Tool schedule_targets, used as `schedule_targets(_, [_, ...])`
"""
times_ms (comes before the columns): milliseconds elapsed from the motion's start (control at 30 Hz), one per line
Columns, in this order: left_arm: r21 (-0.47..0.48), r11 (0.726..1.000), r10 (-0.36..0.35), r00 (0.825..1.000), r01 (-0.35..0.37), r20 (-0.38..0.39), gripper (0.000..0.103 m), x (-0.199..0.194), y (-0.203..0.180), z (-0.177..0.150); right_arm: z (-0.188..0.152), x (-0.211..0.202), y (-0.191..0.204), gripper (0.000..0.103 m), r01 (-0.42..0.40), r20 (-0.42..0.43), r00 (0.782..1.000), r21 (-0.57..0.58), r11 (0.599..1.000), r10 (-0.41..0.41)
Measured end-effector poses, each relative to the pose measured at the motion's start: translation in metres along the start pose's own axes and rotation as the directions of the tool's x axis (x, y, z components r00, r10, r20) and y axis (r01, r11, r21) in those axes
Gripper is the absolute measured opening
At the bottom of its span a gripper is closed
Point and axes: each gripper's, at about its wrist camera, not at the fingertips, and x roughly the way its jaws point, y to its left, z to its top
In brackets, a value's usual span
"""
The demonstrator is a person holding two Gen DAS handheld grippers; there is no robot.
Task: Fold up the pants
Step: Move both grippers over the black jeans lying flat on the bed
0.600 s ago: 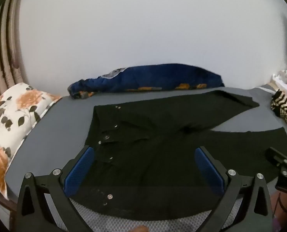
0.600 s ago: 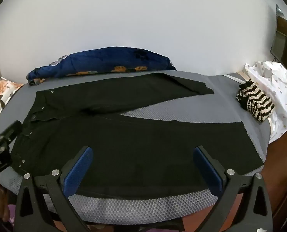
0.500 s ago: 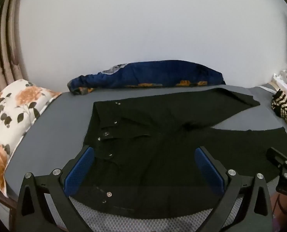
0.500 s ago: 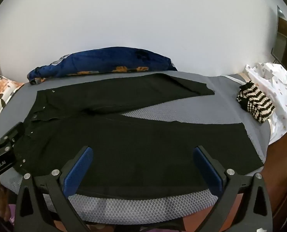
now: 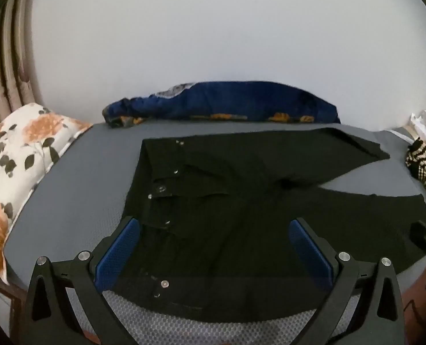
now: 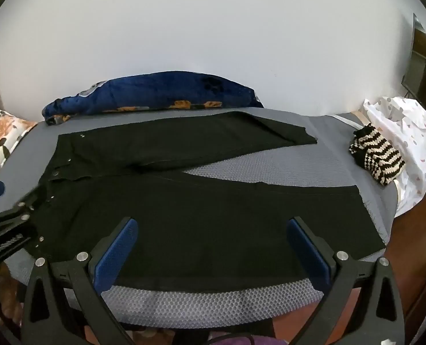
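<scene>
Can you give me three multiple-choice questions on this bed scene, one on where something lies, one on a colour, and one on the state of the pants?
1. Where is the striped cloth?
A. on the pillow
B. at the bed's right end, beside the white shirt
C. on the pants

2. What colour are the pants?
A. black
B. beige
C. red

3. How do the pants lie?
A. rolled up
B. folded in half
C. flat, legs spread apart

Answers:
1 B, it sits against the white shirt, clear of the pants.
2 A, the fabric is black with small metal studs.
3 C, grey bed shows in the wedge between the two legs, and both the left gripper and right gripper have open jaws, holding nothing.
</scene>
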Motion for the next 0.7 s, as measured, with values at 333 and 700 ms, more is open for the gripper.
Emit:
schedule_targets(333, [-0.004, 1.0, 0.028, 1.0, -0.028, 0.008, 0.103, 0.006, 0.007, 0.013, -0.003, 0.001, -0.001, 0.103, -0.03, -0.049, 0.998, 0.039, 0.999, 0.032])
schedule_targets(700, [-0.006, 0.999, 0.046, 0.999, -0.046, -0.01, 0.103, 0.02, 0.006, 0.019, -0.002, 0.004, 0.015, 0.103, -0.083, -0.068, 0.994, 0.005, 0.997, 0.083])
